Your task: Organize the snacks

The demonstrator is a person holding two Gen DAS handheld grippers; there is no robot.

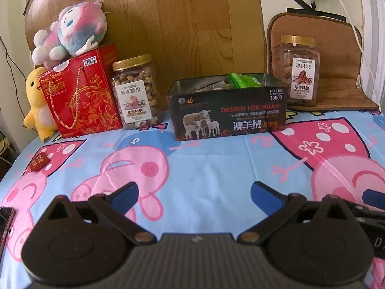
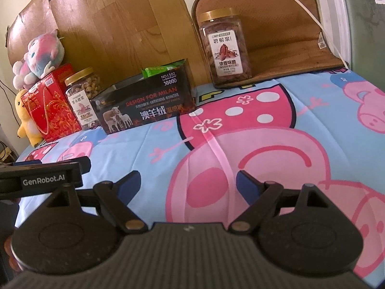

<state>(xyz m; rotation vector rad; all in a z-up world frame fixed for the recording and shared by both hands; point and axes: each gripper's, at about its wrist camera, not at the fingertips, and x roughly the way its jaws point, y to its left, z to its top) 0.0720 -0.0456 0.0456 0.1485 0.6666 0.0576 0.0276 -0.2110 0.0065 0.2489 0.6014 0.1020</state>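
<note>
A black tin box (image 1: 228,113) with sheep on its front stands at the back of the table, open, with a green snack packet (image 1: 244,80) and other packets inside. It also shows in the right wrist view (image 2: 146,106). A small red packet (image 1: 39,160) lies on the cloth at the far left. My left gripper (image 1: 194,196) is open and empty, low over the cloth in front of the box. My right gripper (image 2: 188,185) is open and empty, to the right of the left gripper (image 2: 43,175).
A jar of cashews (image 1: 136,91) and a red gift box (image 1: 84,94) stand left of the tin, with a yellow plush (image 1: 36,101) and a pink-blue plush (image 1: 72,31). A jar of pecans (image 1: 300,69) stands on a brown mat (image 1: 336,91) at the back right. A dark object (image 1: 6,219) lies at the left edge.
</note>
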